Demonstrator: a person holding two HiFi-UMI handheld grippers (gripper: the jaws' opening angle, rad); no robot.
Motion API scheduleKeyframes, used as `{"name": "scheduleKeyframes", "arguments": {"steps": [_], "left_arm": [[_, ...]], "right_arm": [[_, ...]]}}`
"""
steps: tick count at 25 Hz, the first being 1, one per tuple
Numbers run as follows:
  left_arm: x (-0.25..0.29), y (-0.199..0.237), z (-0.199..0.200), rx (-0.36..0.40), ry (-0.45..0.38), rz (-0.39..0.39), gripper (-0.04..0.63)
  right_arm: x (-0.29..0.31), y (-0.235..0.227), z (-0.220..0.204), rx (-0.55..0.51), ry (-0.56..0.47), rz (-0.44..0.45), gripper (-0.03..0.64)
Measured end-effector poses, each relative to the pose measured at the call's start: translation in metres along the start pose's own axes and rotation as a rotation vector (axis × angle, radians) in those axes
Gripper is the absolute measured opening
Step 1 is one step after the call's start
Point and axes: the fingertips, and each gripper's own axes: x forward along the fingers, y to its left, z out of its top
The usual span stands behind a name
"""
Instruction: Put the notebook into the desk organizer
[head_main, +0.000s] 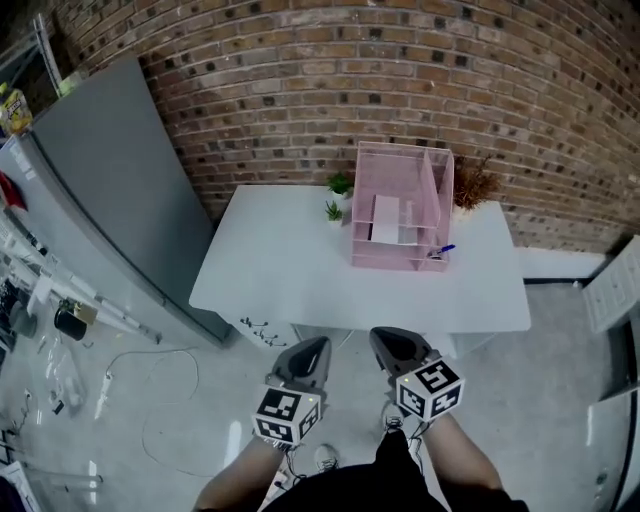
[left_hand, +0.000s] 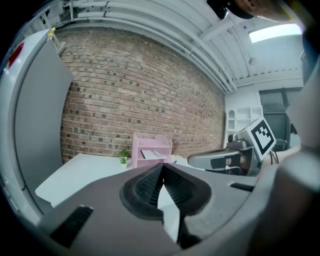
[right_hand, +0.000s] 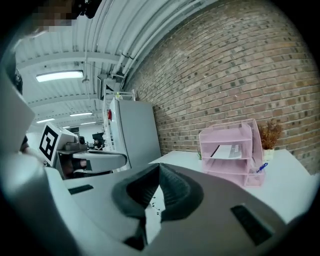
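Hovering off the near edge of the white rectangular counter (head_main: 280, 265), your left tool (head_main: 314, 350) and right tool (head_main: 386, 342) sit side by side, both pointing toward 12 o'clock. Each tool has its dark ribbed jaws pressed tip to tip, as narrow as they go, with nothing between them.

The pink wire-mesh desk organizer (head_main: 437, 185) stands at the far side of the counter, at about 1 o'clock from your tools and well apart from them. The white flat notebook (head_main: 386, 220) lies inside it; your right gripper view shows it resting on the middle tier. A blue pen (head_main: 443, 250) pokes out at the organizer's 4 o'clock corner.

Two small green potted plants (head_main: 336, 198) stand just beside the organizer at its 9 o'clock, and a dried brown plant (head_main: 475, 185) stands at its 3 o'clock. A red brick wall (head_main: 300, 80) backs the counter at 12 o'clock. A tall grey cabinet (head_main: 120, 190) stands at 10 o'clock.
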Motion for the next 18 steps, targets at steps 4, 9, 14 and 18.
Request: {"name": "scheduleKeyframes", "arguments": {"steps": [4, 9, 14, 18], "left_arm": [[-0.020, -0.012, -0.010, -0.003, 0.010, -0.077, 0.006], [-0.030, -0.036, -0.013, 0.007, 0.015, -0.160, 0.006], [-0.034, -0.053, -0.008, 0.006, 0.003, -0.188, 0.006], [-0.035, -0.067, -0.007, -0.013, -0.001, -0.191, 0.006]], "right_arm": [[-0.026, 0.021, -0.008, 0.005, -0.002, -0.086, 0.003], [-0.058, 0.028, -0.011, 0.004, -0.007, -0.174, 0.003], [-0.082, 0.029, -0.008, -0.006, -0.013, -0.214, 0.003], [-0.099, 0.027, -0.006, -0.008, -0.015, -0.225, 0.003]]}}
